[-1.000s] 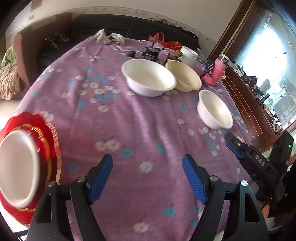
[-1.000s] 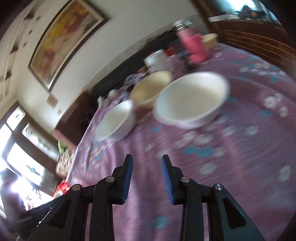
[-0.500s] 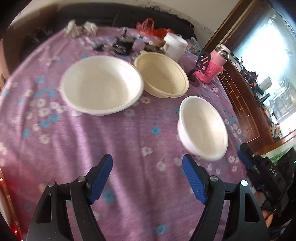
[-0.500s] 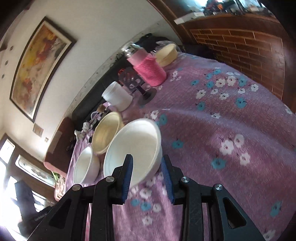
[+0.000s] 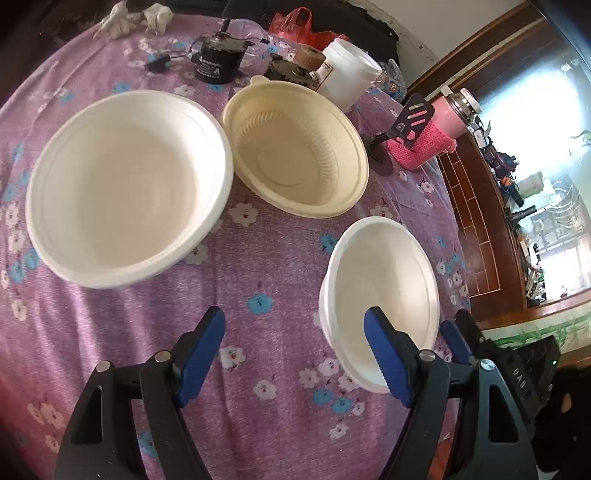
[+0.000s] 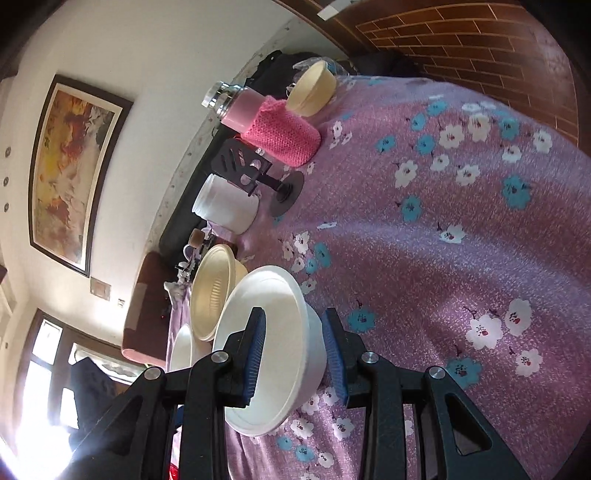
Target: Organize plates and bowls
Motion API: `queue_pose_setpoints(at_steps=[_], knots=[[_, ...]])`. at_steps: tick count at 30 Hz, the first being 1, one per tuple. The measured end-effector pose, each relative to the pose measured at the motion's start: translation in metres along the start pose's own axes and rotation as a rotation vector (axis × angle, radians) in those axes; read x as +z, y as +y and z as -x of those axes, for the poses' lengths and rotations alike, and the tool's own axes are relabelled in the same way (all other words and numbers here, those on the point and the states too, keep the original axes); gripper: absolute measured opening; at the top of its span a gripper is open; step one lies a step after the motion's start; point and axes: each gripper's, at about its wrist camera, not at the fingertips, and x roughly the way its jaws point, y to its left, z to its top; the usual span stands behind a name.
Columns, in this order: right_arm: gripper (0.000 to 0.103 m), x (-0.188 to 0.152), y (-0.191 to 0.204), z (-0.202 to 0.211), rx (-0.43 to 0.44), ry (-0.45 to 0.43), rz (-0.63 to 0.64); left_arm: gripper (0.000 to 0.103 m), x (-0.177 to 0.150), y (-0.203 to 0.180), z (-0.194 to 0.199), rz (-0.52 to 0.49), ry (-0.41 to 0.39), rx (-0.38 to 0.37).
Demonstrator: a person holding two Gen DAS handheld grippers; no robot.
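Observation:
Three bowls stand on the purple flowered tablecloth (image 5: 266, 266): a large white bowl (image 5: 125, 184) at left, a cream bowl (image 5: 295, 147) behind it, and a small white bowl (image 5: 380, 288) at right. My left gripper (image 5: 293, 328) is open. Its right finger overlaps the small bowl's inside and its left finger is over bare cloth. My right gripper (image 6: 295, 332) straddles the small white bowl (image 6: 273, 306), one finger inside the rim and one outside, and I see no squeeze on the wall. It also shows in the left wrist view as the right gripper (image 5: 458, 332), just beyond the bowl.
At the table's far side are a pink bottle in a knitted sleeve (image 5: 428, 136), a black phone stand (image 5: 406, 122), a white jar (image 5: 347, 77), a black round device (image 5: 218, 62) and a red bag (image 5: 299, 29). A cream tub (image 6: 312, 92) sits near the far edge. A wooden cabinet (image 5: 476, 206) borders the table's right side.
Both grippers swept across the table to the bowls. The red plate with a white bowl on it left the left view. The right gripper rolled and now has the small bowl's wall between its fingers.

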Motion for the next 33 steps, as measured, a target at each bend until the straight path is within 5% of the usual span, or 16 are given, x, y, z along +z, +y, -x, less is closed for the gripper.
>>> queue_pose_setpoints(at_steps=[22, 25, 33], knots=[[0.034, 0.0, -0.012, -0.025, 0.033, 0.054, -0.033, 0.076, 0.007, -0.023, -0.014, -0.005, 0.039, -0.112], [0.034, -0.001, -0.011, -0.025, 0.035, 0.047, -0.028, 0.058, 0.006, -0.027, -0.011, -0.036, 0.014, -0.092], [0.026, -0.001, -0.01, -0.028, 0.028, 0.05, -0.018, 0.036, 0.006, -0.026, -0.019, -0.05, 0.033, -0.08]])
